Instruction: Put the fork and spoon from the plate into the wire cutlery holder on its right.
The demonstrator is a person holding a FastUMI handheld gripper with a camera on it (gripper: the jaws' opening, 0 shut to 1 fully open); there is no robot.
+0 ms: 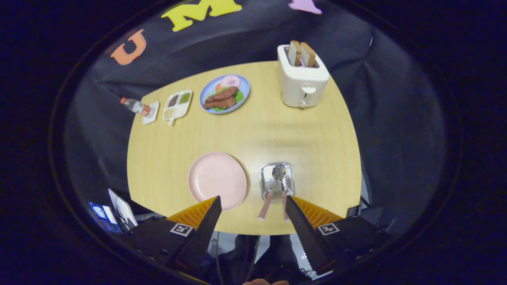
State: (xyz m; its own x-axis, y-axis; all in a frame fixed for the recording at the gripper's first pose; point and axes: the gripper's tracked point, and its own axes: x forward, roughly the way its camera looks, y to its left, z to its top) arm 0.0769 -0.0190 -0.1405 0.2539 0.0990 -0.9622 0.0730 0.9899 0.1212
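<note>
Fork point(284, 206) and spoon point(266, 204) both stand in the wire holder point(277, 182), heads down, checked handles leaning up and out toward the tool. The holder sits just ahead of the fingers, nearer the right-hand one. The two handles come up between the fingers, the fork's end close beside the right finger, though not touching as far as I can tell.

Pink plate point(217, 180) lies bare just left of the holder, its near rim reaching the tip of the left finger. Judging by that, both pieces look delivered and the job close to finished.

Gripper point(252, 204) spread wide, nothing between the fingers, held well above the table point(253, 130).

Handling, as a guess: light, stiff cutlery, metal heads slick, patterned handles likely the better purchase. If either piece needed resetting, take it mid-handle, across the narrow side, so it does not swivel. The holder looks light and shiny; a sideways knock could slide or tip it, so any approach ought to come straight down.

Further out, beyond the fingers: white toaster point(303, 81) with two slices of bread standing in it, far right side. Blue plate point(224, 94) with food at the far edge, a small divided tray point(177, 104) to its left, then a little bottle point(135, 106) lying on a small white dish.
</note>
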